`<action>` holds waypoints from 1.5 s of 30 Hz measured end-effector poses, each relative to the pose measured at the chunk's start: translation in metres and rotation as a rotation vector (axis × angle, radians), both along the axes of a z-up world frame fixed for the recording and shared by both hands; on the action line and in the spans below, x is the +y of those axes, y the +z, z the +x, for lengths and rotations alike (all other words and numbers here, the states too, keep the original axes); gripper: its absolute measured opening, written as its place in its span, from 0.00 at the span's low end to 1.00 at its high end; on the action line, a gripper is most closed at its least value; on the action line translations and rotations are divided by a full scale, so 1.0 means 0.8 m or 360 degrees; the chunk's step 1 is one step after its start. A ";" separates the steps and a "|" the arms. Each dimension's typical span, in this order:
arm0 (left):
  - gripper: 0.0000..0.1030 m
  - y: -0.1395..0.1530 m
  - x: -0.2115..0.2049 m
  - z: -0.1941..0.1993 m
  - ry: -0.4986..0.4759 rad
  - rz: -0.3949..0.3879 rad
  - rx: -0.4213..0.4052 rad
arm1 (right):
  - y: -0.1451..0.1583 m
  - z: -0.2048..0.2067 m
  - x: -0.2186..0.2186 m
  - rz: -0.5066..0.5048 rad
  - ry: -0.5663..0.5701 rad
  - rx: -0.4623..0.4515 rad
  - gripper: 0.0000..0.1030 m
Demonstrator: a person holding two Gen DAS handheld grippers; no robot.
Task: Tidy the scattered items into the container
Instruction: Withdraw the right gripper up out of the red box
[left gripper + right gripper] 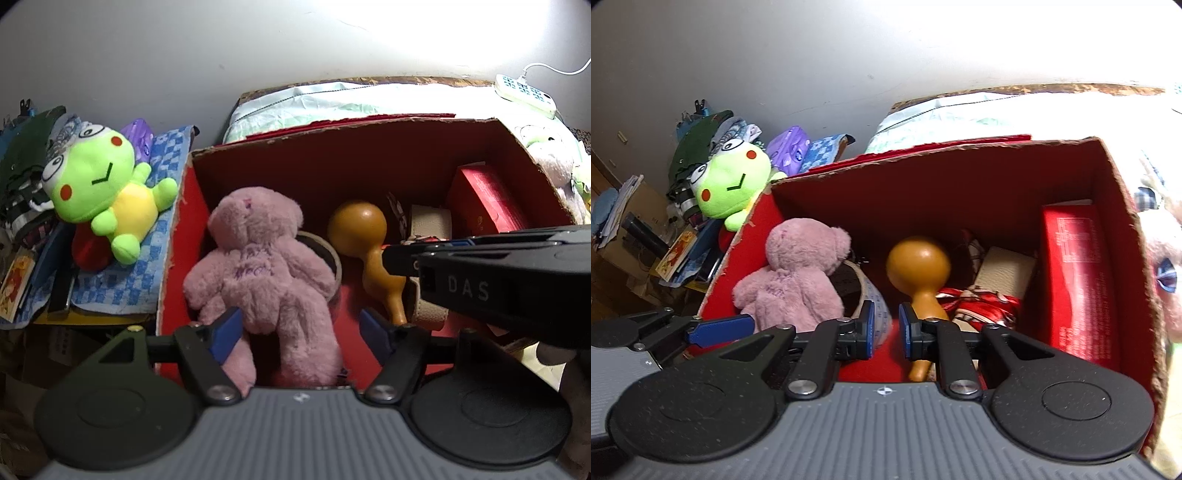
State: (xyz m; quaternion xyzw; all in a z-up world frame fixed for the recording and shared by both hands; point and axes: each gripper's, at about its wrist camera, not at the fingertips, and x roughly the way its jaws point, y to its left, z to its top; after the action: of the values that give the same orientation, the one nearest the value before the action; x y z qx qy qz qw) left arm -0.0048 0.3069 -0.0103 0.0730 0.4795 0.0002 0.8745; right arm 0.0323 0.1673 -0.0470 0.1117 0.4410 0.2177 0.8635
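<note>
Hovering over a red box of toys

Nearest, the left gripper has its jaws released around a pink plush bear lying inside the red cardboard box. Beside it, the right gripper hangs narrowly parted, grasping nothing. Beyond, a green frog plush lies outside the box.

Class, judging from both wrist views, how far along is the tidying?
Done: the pink bear, gourd and red packet lie in the red box. In hand: nothing; the left gripper and right gripper are open. Left: the green frog lies outside on the checked cloth.
</note>
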 end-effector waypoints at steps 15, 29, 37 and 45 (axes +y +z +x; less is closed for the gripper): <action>0.80 0.008 -0.026 -0.009 -0.0015 0.0071 -0.0039 | 0.008 -0.023 -0.033 -0.0030 -0.0144 -0.0055 0.18; 0.83 0.020 -0.067 -0.018 -0.0097 0.0092 -0.0072 | 0.040 -0.059 -0.054 -0.0106 -0.0215 -0.0208 0.18; 0.87 0.035 -0.096 -0.028 -0.0059 0.0119 -0.0121 | 0.054 -0.067 -0.075 -0.0068 -0.0143 -0.0254 0.18; 0.90 0.047 -0.132 -0.050 0.0005 0.0129 -0.0135 | 0.066 -0.078 -0.106 -0.0024 0.0006 -0.0283 0.21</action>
State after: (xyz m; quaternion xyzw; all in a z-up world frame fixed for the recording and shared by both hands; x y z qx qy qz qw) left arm -0.0449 0.2010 0.0275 0.1076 0.4416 0.0240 0.8904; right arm -0.0304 0.0824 0.0057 0.0845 0.3644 0.2251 0.8997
